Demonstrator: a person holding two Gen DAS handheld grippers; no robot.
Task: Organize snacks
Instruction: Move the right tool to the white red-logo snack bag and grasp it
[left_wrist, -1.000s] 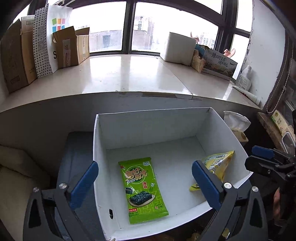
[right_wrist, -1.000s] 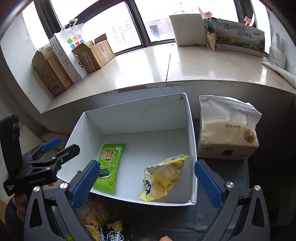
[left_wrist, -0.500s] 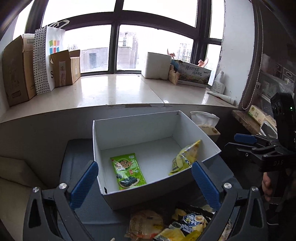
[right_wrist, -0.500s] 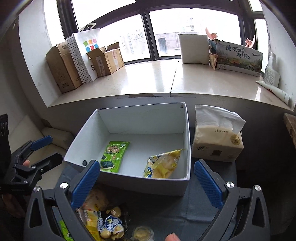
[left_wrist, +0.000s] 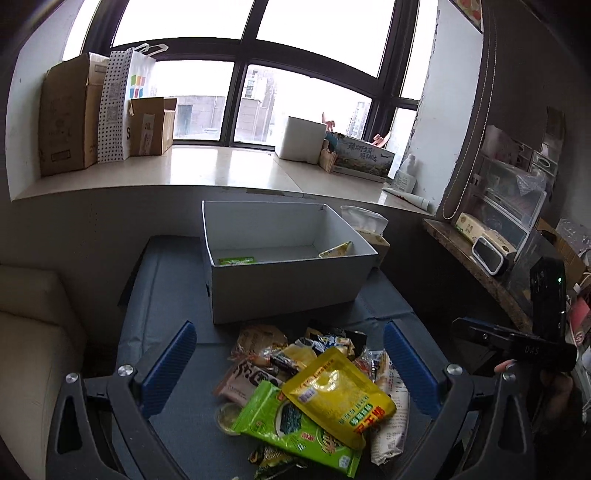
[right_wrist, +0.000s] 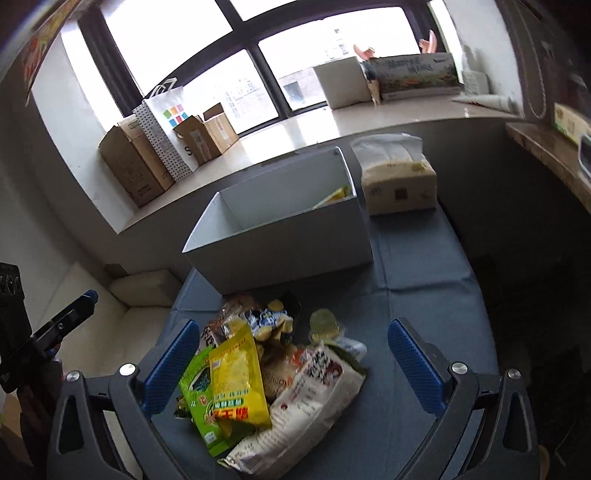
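A white box (left_wrist: 291, 280) stands on the blue cloth; it also shows in the right wrist view (right_wrist: 284, 243). Inside lie a green seaweed pack (left_wrist: 236, 261) and a yellow chip bag (left_wrist: 338, 250). In front of the box is a pile of snacks, topped by a yellow packet (left_wrist: 336, 395) over a green seaweed pack (left_wrist: 284, 424); the same yellow packet (right_wrist: 238, 380) and a white bag (right_wrist: 295, 413) show in the right wrist view. My left gripper (left_wrist: 295, 365) is open and empty above the pile. My right gripper (right_wrist: 295, 365) is open and empty above the pile too.
A tissue pack (right_wrist: 397, 184) stands right of the box. The windowsill holds cardboard boxes (left_wrist: 66, 114), a dotted paper bag (left_wrist: 118, 107) and a white box (left_wrist: 303, 138). A cream cushion (left_wrist: 33, 332) lies at the left, a cluttered shelf (left_wrist: 491, 243) at the right.
Both grippers have pulled back from over the white box toward me. The snack pile in front of the box has come into view between the open fingers.
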